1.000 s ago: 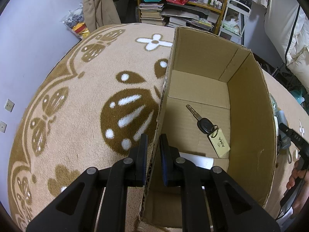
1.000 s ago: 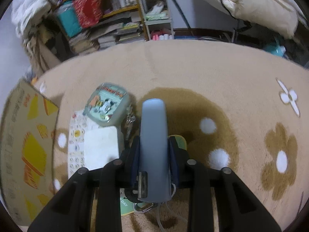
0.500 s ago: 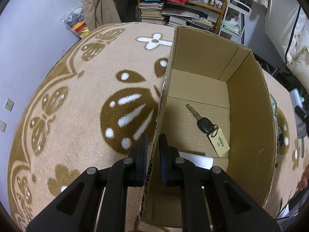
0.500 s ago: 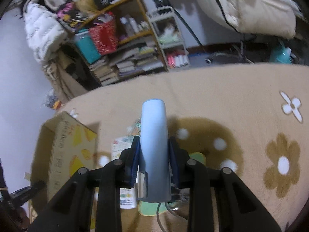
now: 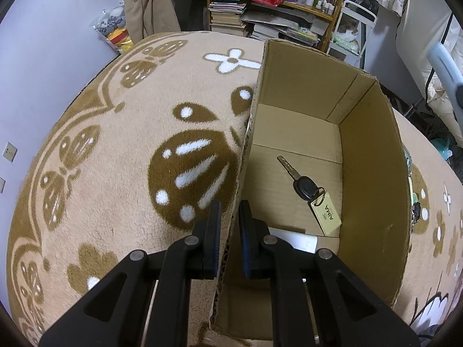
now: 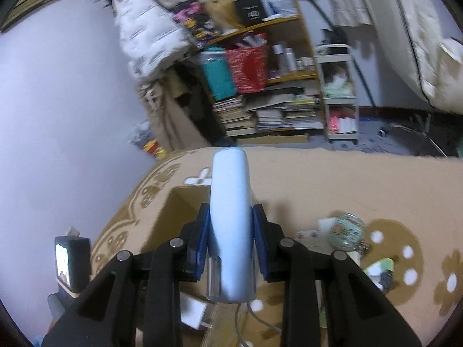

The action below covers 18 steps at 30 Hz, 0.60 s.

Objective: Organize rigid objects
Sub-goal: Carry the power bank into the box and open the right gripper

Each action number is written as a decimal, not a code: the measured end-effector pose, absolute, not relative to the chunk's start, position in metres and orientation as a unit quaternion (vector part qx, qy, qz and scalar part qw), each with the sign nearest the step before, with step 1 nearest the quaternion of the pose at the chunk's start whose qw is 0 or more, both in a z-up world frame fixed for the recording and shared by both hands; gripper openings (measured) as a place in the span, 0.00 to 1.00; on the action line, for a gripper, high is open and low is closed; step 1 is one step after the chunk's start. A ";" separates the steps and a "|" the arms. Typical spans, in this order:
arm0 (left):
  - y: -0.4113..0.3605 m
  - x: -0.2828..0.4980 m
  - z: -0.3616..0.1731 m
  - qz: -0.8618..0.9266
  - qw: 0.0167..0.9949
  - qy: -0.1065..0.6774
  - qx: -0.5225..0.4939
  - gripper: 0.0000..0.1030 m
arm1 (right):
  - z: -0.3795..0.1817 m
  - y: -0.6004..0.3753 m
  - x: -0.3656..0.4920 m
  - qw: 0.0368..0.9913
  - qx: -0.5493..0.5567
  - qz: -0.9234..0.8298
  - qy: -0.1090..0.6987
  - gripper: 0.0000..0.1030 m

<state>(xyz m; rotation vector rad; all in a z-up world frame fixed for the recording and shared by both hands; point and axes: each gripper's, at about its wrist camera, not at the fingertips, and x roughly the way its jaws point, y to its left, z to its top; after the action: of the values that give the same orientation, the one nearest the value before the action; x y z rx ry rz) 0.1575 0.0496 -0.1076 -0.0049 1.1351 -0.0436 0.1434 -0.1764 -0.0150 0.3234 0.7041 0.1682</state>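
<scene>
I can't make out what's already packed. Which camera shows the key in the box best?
The left wrist view: it looks straight down into the cardboard box, where the key with its tag lies sharp on the floor. The right wrist view shows only the box's edge; the key is hidden.

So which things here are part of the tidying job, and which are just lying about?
Part of the job:
- cardboard box, left gripper shut on its wall
- pale blue case, clamped in right gripper
- car key with tag, inside the box

Lying about:
- bookshelf
- white jacket
- rug
</scene>
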 end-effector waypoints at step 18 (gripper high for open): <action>0.051 0.157 -0.109 -0.024 0.842 0.539 -0.009 0.13 | -0.085 -0.116 0.152 0.887 0.085 0.119 0.437 0.29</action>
<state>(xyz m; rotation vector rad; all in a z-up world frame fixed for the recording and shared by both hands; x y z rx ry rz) 0.1572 0.0514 -0.1091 -0.0186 1.1390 -0.0498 0.1522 -0.1159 -0.0846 0.1766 0.9083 0.2482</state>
